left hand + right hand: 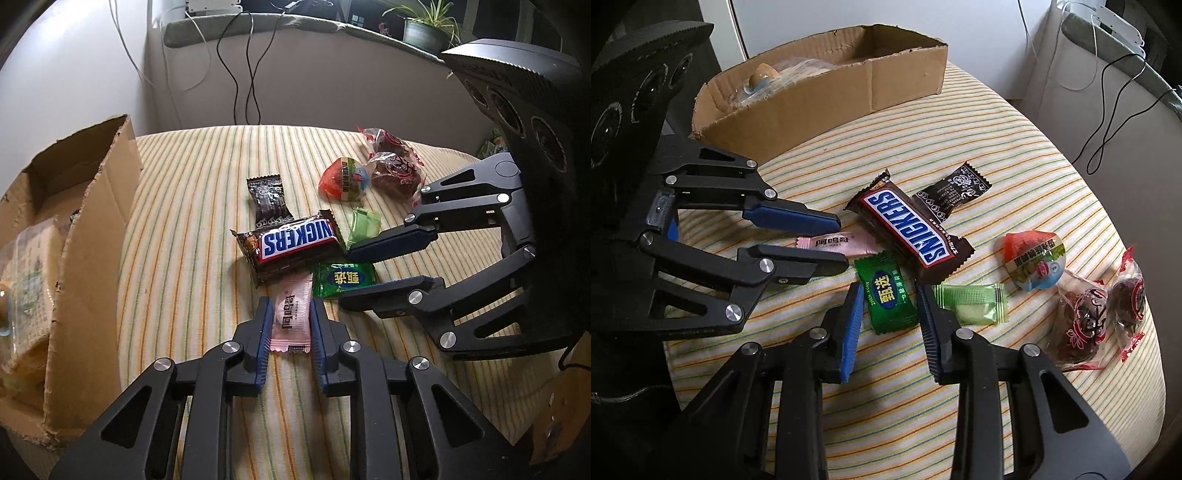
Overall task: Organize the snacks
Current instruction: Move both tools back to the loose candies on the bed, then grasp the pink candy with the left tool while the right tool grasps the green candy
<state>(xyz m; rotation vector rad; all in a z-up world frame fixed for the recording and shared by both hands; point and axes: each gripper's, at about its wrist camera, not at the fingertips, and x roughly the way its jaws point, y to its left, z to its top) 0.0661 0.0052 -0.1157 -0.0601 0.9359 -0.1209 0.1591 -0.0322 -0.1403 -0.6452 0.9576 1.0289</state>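
The left gripper (289,315) is clamped on a pink wafer packet (291,320), its blue pads (261,343) pressed against the packet's two long edges while the packet lies flat on the striped cloth (192,229); the far end of the packet is tucked under a Snickers bar (295,240), which lies across the middle of the heap; the right gripper (888,302) straddles a dark green candy (888,297), one pad against its left edge, the other close at its right edge, though from this angle it is hard to say whether that pad truly presses, so the grip looks closed on the candy rather than certain; a pale green sachet (973,304) lies just beside the right finger, outside the jaws; a black wrapped sweet (951,194) touches the far end of the Snickers bar; a red-topped jelly cup (1032,260) sits near the sachet, and two clear-wrapped dark preserved fruits (1082,317) lie just beyond it toward the cloth's edge; a torn cardboard box (820,96) stands at the far side of the cloth, well apart from the heap, with clear packets and a small round capsule (759,79) already inside it; black cables (243,74) hang down the wall behind, and a potted plant (424,31) stands on the ledge above.
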